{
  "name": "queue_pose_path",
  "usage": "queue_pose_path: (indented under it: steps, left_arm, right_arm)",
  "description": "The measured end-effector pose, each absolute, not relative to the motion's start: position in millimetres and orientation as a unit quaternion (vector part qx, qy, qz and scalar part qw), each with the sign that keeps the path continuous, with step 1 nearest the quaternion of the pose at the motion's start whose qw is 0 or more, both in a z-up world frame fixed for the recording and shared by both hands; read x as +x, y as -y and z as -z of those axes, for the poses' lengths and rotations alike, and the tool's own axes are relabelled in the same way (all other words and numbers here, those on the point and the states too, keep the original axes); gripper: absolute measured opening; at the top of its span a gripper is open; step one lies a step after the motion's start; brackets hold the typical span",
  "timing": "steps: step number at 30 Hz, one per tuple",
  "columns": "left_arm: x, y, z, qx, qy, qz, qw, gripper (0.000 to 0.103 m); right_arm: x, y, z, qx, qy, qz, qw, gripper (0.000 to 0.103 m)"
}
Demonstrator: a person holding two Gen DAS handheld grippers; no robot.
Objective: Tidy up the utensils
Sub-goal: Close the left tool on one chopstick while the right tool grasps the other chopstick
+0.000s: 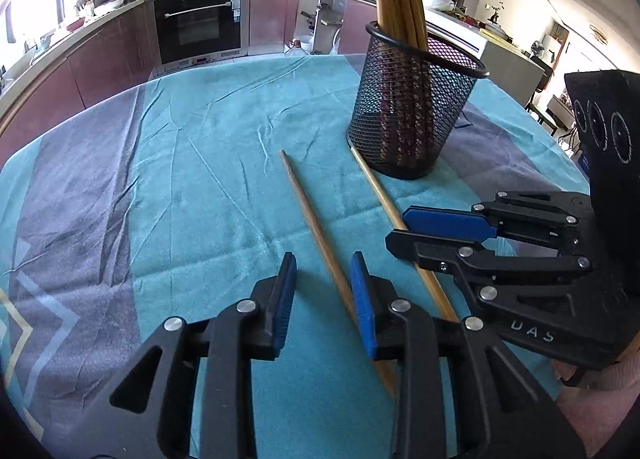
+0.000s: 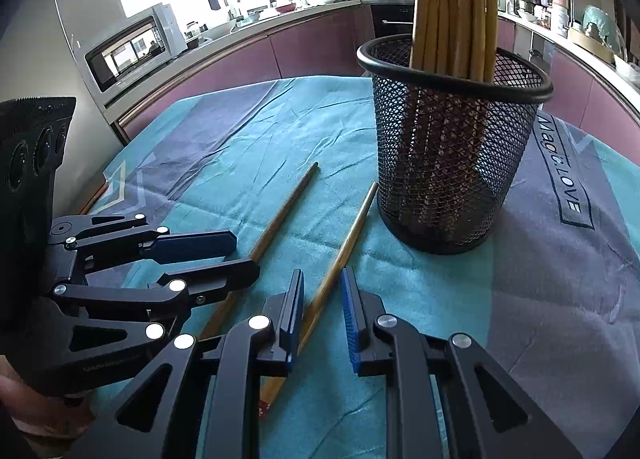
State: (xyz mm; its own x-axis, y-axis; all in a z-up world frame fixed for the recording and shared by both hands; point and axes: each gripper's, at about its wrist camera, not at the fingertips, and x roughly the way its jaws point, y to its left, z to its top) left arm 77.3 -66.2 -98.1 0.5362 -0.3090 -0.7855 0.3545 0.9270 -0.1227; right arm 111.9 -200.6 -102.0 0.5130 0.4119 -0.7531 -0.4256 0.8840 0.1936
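Two wooden chopsticks lie on the teal cloth. My left gripper point(image 1: 323, 271) is open and straddles the left chopstick point(image 1: 310, 211). My right gripper point(image 2: 322, 291) is open and straddles the right chopstick point(image 2: 352, 231), which ends against the foot of the black mesh holder point(image 2: 448, 163). The holder point(image 1: 412, 107) stands upright with several chopsticks point(image 2: 452, 7) in it. The right gripper shows from the side in the left wrist view point(image 1: 436, 235), over the right chopstick point(image 1: 380, 195). The left gripper shows in the right wrist view point(image 2: 224, 259), over the left chopstick point(image 2: 280, 211).
The table is covered with a teal and grey-purple cloth point(image 1: 180, 179). Kitchen cabinets and an oven point(image 1: 198, 23) stand behind the table. A microwave point(image 2: 132, 47) sits on the counter at the left. The table edge lies just past the holder.
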Motion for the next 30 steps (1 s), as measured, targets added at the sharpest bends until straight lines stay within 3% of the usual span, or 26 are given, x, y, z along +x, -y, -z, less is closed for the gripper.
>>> queue_pose_path:
  steps: [6, 12, 30]
  left_arm:
    - [91.8, 69.6, 99.1, 0.024, -0.445, 0.19, 0.875, 0.025]
    - [96.6, 73.4, 100.9, 0.019, -0.445, 0.18, 0.877, 0.012]
    - [94.7, 64.3, 101.1, -0.008, -0.444, 0.168, 0.88, 0.009]
  right_arm:
    - [119.6, 197.0, 102.9, -0.006, -0.43, -0.236, 0.871, 0.016]
    - [122.9, 197.0, 104.9, 0.001, -0.431, -0.229, 0.873, 0.011]
    - [121.2, 211.8, 102.5, 0.033, -0.432, -0.236, 0.87, 0.005]
